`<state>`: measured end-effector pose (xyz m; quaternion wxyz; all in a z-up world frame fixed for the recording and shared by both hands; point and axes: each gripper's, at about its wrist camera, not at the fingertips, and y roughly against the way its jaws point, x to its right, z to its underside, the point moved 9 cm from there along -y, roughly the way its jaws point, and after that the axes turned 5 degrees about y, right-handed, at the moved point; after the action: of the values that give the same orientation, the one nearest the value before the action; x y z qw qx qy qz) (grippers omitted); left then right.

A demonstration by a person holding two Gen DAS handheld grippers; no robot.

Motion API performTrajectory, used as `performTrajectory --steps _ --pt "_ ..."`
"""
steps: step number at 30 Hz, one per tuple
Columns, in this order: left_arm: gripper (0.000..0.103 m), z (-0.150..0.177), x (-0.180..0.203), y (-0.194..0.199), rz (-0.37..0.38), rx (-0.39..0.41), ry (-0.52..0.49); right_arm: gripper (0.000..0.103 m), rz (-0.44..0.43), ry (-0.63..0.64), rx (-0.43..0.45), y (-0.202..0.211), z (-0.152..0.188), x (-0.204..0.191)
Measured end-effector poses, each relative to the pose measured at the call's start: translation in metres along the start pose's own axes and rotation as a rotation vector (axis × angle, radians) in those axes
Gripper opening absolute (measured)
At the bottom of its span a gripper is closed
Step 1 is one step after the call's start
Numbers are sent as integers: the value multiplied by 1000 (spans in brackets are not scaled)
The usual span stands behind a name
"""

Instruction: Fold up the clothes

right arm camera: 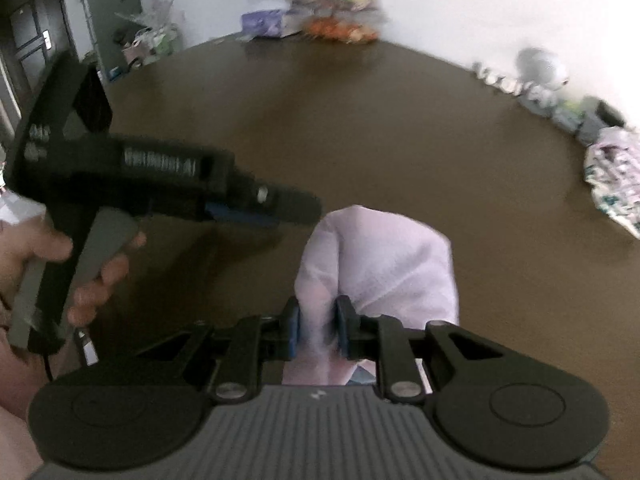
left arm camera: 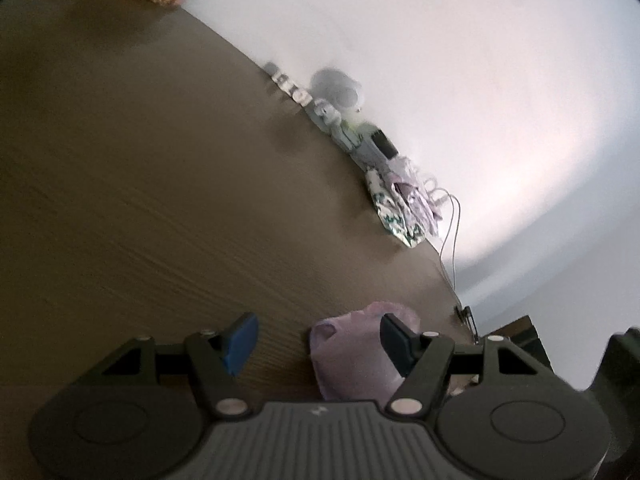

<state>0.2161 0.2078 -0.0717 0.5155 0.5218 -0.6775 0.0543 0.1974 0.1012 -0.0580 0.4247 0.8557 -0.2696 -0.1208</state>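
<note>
A pale lilac garment (right arm camera: pixel 380 256) is bunched up over the brown wooden table (right arm camera: pixel 360 120). My right gripper (right arm camera: pixel 319 328) is shut on its near end, blue pads pressing the cloth from both sides. In the left wrist view the same garment (left arm camera: pixel 352 360) shows low between the fingers, nearer the right one. My left gripper (left arm camera: pixel 318 342) stands open and its pads do not press the cloth. In the right wrist view the left gripper (right arm camera: pixel 288 210), held by a hand (right arm camera: pixel 92 272), sits just left of the garment's top.
A folded patterned cloth (left arm camera: pixel 400 208) lies near the table's far edge, with a thin cable (left arm camera: pixel 452 232) beside it. Small items (left arm camera: pixel 340 112) line that edge against the white wall. An orange bag (right arm camera: pixel 340 28) and boxes stand at the far end.
</note>
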Motion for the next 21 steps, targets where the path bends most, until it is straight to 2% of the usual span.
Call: performTrajectory --steps 3,7,10,13,14,15,16,17,18,21 --pt "67 -3 6 7 8 12 -16 26 -31 -12 20 -4 4 -7" --pt "67 0 26 18 29 27 -87 38 -109 -99 110 20 2 5" --pt "66 3 49 24 52 34 -176 42 -149 -174 202 52 3 29" --pt "64 10 68 16 38 8 -260 42 -43 -172 234 65 9 56" --pt "57 13 72 10 24 -5 -278 42 -20 -167 233 64 12 60" --pt "41 15 76 2 13 -20 -288 41 2 -162 230 62 15 65" --pt "33 16 78 -7 4 -36 -290 40 2 -149 234 58 17 66" --pt "20 17 79 -16 -6 -49 -289 39 -2 -126 234 54 19 63" --pt "14 17 80 -23 -20 -57 -296 37 -6 -103 234 50 21 59" --pt "11 19 76 -39 -78 -77 -316 31 19 -18 213 36 30 47"
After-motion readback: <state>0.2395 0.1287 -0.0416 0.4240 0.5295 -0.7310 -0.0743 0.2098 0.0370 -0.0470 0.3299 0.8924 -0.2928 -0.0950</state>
